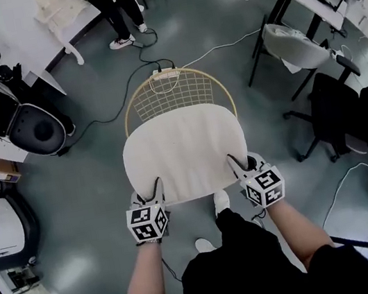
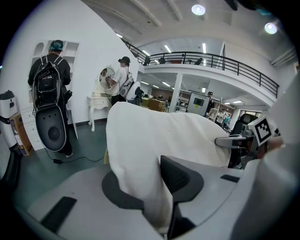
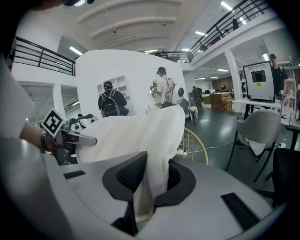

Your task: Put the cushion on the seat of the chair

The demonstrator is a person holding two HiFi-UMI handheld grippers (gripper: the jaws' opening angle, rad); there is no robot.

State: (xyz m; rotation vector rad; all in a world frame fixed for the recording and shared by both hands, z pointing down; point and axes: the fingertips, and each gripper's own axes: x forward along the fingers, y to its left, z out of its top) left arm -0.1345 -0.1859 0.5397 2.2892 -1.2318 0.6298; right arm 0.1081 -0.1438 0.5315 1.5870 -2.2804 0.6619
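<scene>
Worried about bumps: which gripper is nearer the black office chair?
Right. The right gripper, clamped on the cushion, has the black office chair at its outer side; the left gripper grips the cushion's opposite corner, farther off.

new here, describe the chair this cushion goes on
On the dark floor mid-room, just beyond the held white cushion, stands the wire chair. Its rounded gold grid back sets it apart from the grey chair and black chair to its right.

No writing, label or number is legible in any view.
</scene>
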